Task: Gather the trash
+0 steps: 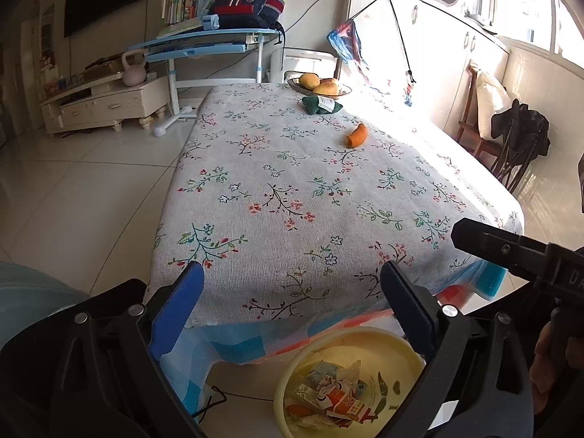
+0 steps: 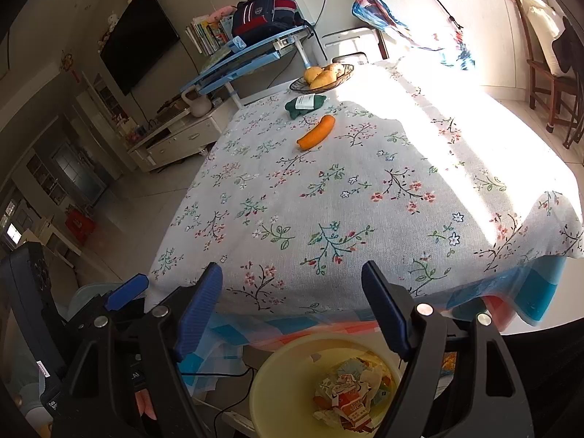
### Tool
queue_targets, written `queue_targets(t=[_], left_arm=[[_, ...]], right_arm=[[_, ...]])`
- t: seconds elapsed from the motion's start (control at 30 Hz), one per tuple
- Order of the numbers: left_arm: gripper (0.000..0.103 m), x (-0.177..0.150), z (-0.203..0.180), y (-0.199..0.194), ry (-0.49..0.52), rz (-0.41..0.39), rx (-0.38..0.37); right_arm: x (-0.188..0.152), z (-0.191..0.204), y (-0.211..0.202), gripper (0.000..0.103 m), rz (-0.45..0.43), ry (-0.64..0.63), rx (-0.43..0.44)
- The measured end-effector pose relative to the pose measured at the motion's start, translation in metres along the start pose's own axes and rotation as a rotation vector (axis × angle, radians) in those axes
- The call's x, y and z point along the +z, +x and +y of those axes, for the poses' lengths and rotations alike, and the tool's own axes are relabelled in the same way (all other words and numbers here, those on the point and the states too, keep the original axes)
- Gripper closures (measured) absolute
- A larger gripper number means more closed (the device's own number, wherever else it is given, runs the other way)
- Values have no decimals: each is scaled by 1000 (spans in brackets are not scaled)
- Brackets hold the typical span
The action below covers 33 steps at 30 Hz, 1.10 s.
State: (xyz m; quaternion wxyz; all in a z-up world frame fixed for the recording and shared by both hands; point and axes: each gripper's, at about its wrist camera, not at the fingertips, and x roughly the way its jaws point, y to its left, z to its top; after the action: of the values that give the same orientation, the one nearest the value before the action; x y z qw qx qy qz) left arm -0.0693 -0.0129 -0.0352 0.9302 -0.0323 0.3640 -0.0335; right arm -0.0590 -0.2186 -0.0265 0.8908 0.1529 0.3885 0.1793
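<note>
A yellow basin (image 1: 394,343) (image 2: 292,368) stands on the floor below the table's near edge, holding crumpled paper and flattened cartons (image 1: 328,398) (image 2: 346,398). My left gripper (image 1: 292,314) is open and empty above the basin's left side. My right gripper (image 2: 292,306) is open and empty above the basin; one of its fingers (image 1: 485,241) shows at the right of the left wrist view. A carrot (image 1: 357,135) (image 2: 317,132) and a green packet (image 1: 321,104) (image 2: 306,104) lie far on the floral tablecloth (image 1: 292,200) (image 2: 346,200).
A basket of yellow fruit (image 1: 319,85) (image 2: 323,76) sits at the table's far end. Beyond it are a blue desk with a backpack (image 1: 248,3) (image 2: 266,14), a TV stand (image 1: 106,102), and a wooden chair (image 1: 489,116) at the right. A cable (image 2: 226,376) lies by the basin.
</note>
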Motion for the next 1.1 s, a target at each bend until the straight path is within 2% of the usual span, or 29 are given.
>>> queue_targets(t=[0.53, 0.9, 0.97, 1.1], left_arm=[[7, 41, 6, 14, -1, -42, 18], [7, 71, 18, 30, -26, -75, 41], [7, 76, 21, 33, -37, -76, 45], [7, 87, 29, 40, -62, -81, 45]], right_arm=[[43, 3, 24, 28, -30, -47, -8], [91, -5, 70, 28, -44, -55, -42], [99, -4, 82, 28, -35, -60, -49], [111, -3, 109, 37, 2, -72, -65]])
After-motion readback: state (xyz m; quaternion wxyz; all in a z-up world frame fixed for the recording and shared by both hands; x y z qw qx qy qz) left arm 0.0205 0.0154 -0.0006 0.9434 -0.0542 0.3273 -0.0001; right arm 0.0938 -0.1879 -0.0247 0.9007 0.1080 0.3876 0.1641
